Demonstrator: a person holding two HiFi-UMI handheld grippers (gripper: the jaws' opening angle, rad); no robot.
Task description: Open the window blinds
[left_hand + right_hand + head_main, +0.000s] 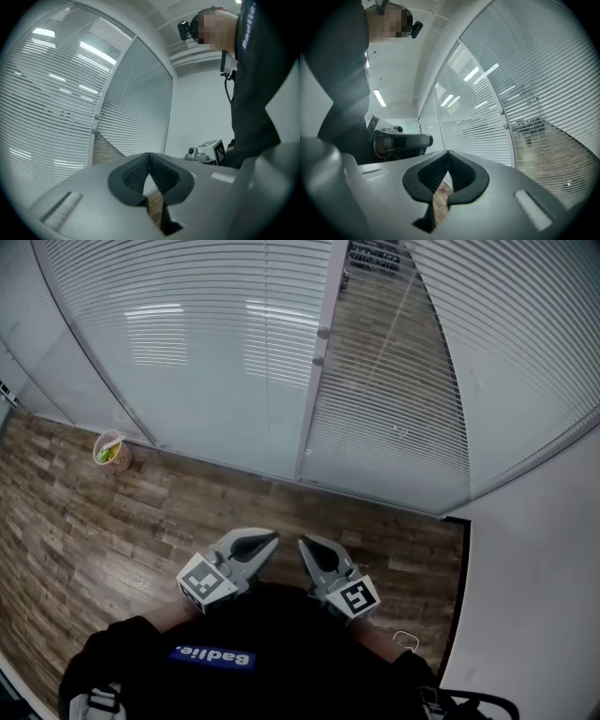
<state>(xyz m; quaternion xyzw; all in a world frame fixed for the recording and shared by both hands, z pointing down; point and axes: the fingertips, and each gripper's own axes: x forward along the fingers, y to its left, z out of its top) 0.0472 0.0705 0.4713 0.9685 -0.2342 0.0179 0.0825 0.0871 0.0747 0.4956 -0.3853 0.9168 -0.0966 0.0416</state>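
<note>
White slatted blinds point(206, 352) hang behind the glass wall ahead, split by a pale upright frame post point(317, 390) that carries two small knobs point(321, 334). The panel right of the post point(394, 409) shows wood floor through its slats. My left gripper point(273, 538) and right gripper point(303, 544) sit close to my chest, side by side, well short of the blinds. Both are shut with nothing between the jaws. The left gripper view shows my left gripper point(149, 155) with its tips touching, the knobs point(97, 116) far ahead. The right gripper point(447, 153) is likewise shut on nothing.
A small cup with green contents point(110, 449) stands on the wood floor point(141, 521) at the foot of the glass, far left. A white wall point(544, 568) with a dark baseboard point(461, 596) closes in on the right.
</note>
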